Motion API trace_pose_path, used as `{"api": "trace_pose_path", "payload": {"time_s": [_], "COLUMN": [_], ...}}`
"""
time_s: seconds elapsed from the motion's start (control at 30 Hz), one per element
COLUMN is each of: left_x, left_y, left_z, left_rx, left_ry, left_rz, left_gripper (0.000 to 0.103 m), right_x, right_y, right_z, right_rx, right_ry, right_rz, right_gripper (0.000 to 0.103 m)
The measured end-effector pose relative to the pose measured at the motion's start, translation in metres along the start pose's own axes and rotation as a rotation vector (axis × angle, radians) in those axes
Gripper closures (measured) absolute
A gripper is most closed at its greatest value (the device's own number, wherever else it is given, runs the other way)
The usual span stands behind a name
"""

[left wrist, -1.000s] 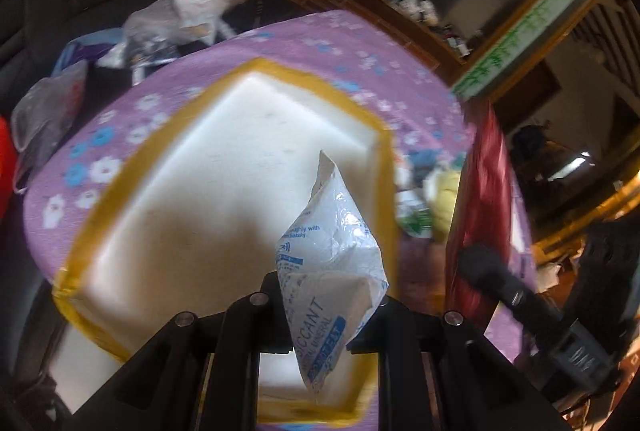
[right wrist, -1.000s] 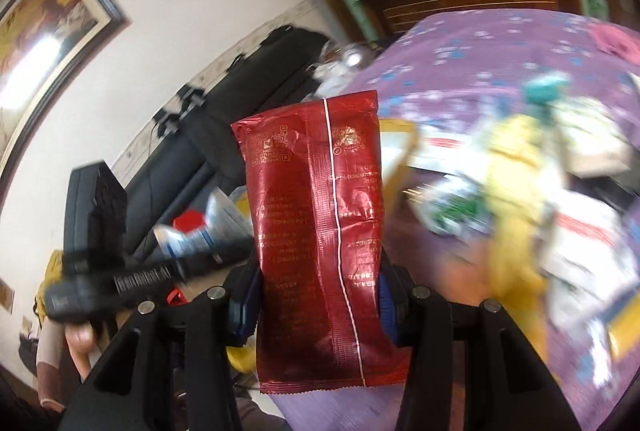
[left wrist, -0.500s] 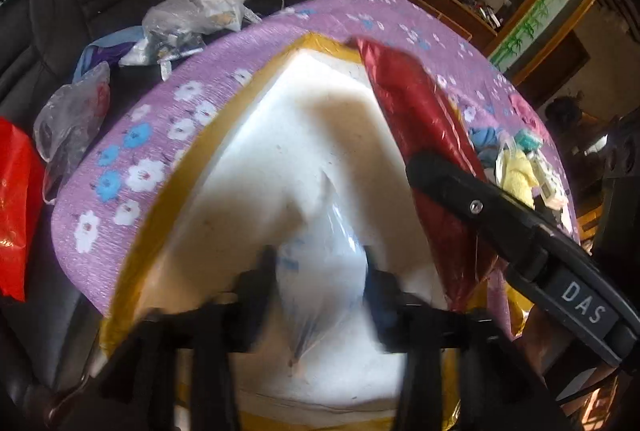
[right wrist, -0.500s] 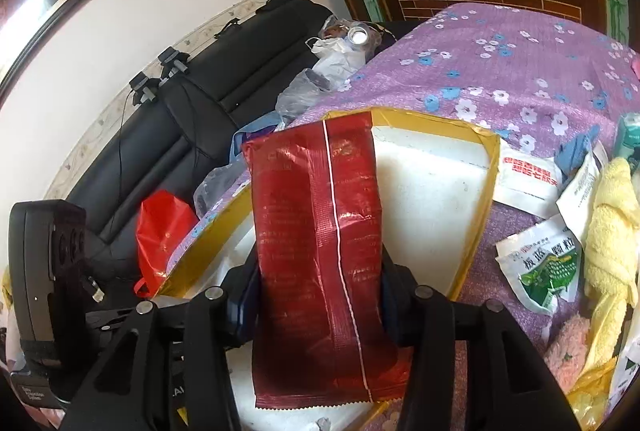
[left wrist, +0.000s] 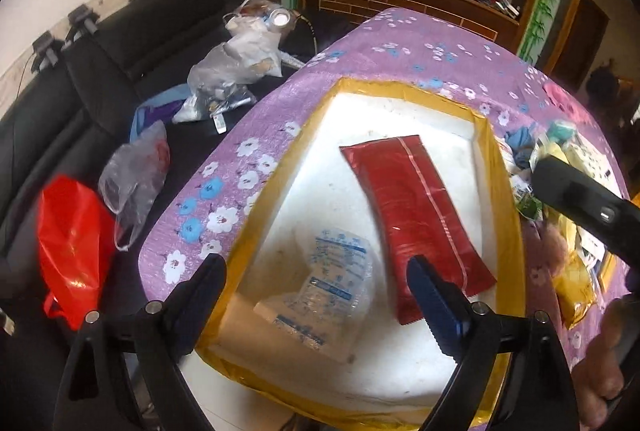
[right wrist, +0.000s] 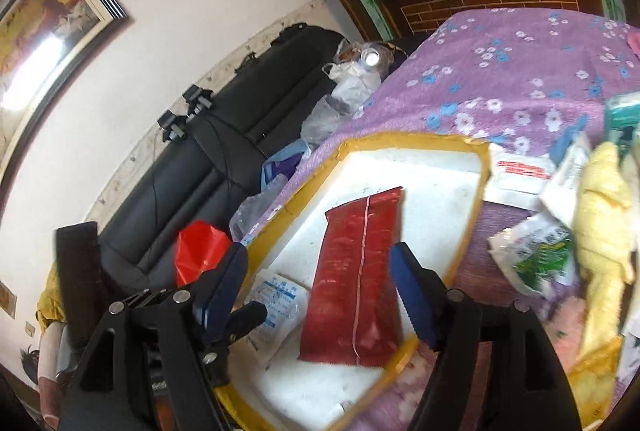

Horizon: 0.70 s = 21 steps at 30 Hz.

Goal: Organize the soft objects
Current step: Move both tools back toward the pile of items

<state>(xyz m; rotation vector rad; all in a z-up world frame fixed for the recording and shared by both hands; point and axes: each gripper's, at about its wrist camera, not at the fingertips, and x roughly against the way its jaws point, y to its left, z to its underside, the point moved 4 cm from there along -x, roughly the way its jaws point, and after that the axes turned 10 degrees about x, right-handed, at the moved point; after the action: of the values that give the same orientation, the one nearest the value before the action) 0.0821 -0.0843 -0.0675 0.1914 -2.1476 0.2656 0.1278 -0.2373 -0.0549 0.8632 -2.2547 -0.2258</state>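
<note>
A white foam box with a yellow taped rim (left wrist: 494, 167) (right wrist: 476, 199) sits on the purple flowered table. In it lie a red foil packet (left wrist: 416, 215) (right wrist: 356, 279) and a clear desiccant pouch with blue print (left wrist: 324, 291) (right wrist: 276, 307), side by side. My left gripper (left wrist: 316, 291) is open and empty above the pouch. My right gripper (right wrist: 320, 287) is open and empty above the near end of the red packet. The right gripper's body shows at the right in the left wrist view (left wrist: 580, 203).
A heap of soft things lies right of the box: a yellow cloth (right wrist: 604, 211), green-and-white sachets (right wrist: 536, 251), a blue rag (left wrist: 520, 143). A black sofa (left wrist: 80, 79) at the left holds a red bag (left wrist: 72, 247) and clear plastic bags (left wrist: 136, 175).
Both grippers opened and pulled back. The desiccant pouch and the red packet, held a second ago, now lie loose in the foam box.
</note>
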Motion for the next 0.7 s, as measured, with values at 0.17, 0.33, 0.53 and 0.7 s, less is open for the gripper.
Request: {"api": "trace_pose_path", "payload": {"time_s": [0.17,0.33,0.53,0.7], "left_x": [0.005,0.031,0.041,0.043], "left_y": [-0.022,-0.049,-0.107,-0.162], "left_z": [0.011,0.016,0.033,0.052], "left_rx": [-0.038,-0.008,-0.025,-0.103], "left_ry": [0.052,-0.003,0.004,0.016], "left_rz": [0.005,0.085,0.201,0.272], "left_gripper": [0.009,0.009,0.009,0.009], "right_x": [0.030,0.059,0.103,0.135], "right_y": [-0.018,-0.041,-0.067,-0.090], "right_z": [0.017,0.047,0.074,0.096], "right_rx": [-0.014,-0.064,-0.115,-0.162], "right_ry": [-0.012,-0.035,-0.075,-0.081], "right_rz": [0.010,0.022,0.069,0.107], "right_gripper": [0.027,0.027,0.028,0.028]}}
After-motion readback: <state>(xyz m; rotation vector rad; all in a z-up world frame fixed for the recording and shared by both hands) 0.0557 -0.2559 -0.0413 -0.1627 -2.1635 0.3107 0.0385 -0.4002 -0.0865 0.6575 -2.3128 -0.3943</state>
